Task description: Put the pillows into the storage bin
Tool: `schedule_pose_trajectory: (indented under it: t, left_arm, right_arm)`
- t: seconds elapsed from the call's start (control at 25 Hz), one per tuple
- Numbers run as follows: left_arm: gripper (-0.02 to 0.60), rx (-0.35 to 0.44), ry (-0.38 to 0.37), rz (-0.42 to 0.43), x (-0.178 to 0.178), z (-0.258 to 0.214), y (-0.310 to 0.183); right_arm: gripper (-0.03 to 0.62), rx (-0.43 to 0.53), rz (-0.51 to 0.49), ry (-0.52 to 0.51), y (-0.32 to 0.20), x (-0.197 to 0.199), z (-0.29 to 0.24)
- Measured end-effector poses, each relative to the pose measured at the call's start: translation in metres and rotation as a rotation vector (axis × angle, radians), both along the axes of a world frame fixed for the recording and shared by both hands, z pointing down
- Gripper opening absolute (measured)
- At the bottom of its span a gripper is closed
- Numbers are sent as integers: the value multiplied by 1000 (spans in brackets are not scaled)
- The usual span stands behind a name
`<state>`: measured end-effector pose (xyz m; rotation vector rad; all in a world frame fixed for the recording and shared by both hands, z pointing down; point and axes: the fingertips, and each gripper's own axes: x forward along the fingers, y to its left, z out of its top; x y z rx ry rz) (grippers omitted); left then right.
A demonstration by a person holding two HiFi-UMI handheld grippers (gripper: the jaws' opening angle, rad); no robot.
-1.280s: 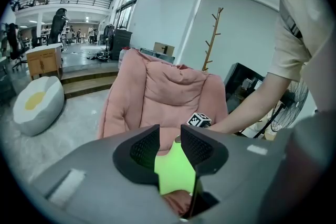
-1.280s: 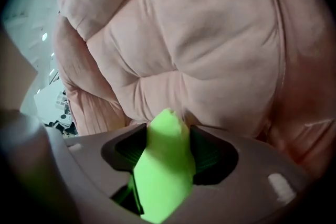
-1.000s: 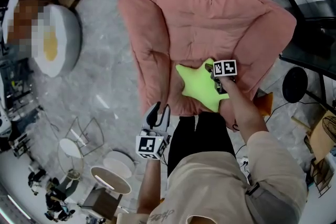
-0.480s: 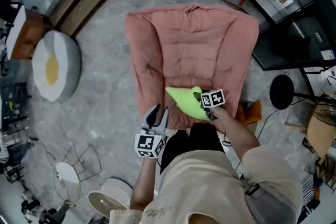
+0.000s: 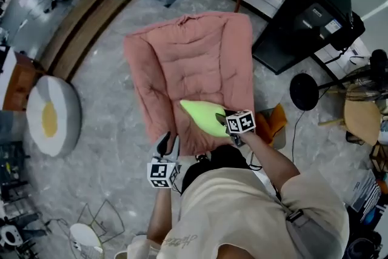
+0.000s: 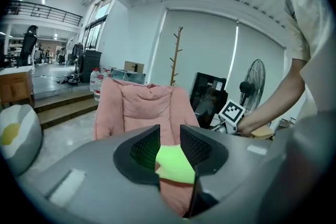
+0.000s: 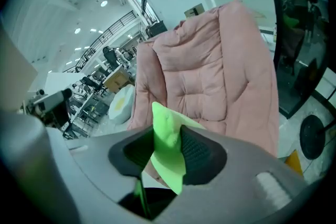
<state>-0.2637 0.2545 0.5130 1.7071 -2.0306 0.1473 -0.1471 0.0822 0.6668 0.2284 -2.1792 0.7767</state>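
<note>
1. Right hand-held gripper [image 7: 167, 150]: clamped on a point of the green star pillow [image 5: 203, 115]. The jaws had just been closing further, with the pillow fabric pinched between the pads.
2. Green star pillow: held in the air above the front edge of the pink lounge chair's [image 5: 188, 63] seat. It hung from the one gripped point, and whether its lower edge brushed the seat could not be told.
3. Left hand-held gripper [image 6: 169, 147]: jaws partly apart and holding nothing. The green seen through the gap was the pillow beyond. It hovered just off the chair's front left corner.
4. Fried-egg pillow [image 5: 48, 115]: on the floor well apart from the chair, on its left in the head view, untouched.
5. Storage bin: not identifiable in any view.
6. Step in hand, by judgement: the first pillow was picked off the chair and ready to carry, with nothing binned yet.
7. Next move, by judgement: find the bin away from the chair and carry the pillow there on a firm pinch. The soft fabric could slip, so the free left gripper could steady it.
</note>
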Motion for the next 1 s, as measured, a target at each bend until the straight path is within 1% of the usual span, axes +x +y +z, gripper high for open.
schedule_pose_trajectory:
  t: [0.24, 0.44, 0.56, 0.68, 0.84, 1.0]
  left_arm:
    - [135, 39, 8, 112, 21, 4, -12]
    - [135, 73, 1, 222, 41, -2, -28]
    - [135, 70, 5, 290, 55, 6, -35]
    - [135, 61, 21, 349, 73, 12, -46]
    - [135, 69, 39, 414, 99, 12, -59]
    - [133, 68, 53, 443, 116, 14, -69]
  right_arm:
    - [140, 83, 115, -140, -6, 34, -69]
    - [138, 161, 215, -258, -1, 79, -137]
    - [137, 185, 306, -301, -1, 113, -166]
    - [135, 212, 415, -308, -9, 159, -184]
    - [135, 273, 540, -278, -18, 231, -197]
    - [136, 324, 658, -227, -29, 302, -200]
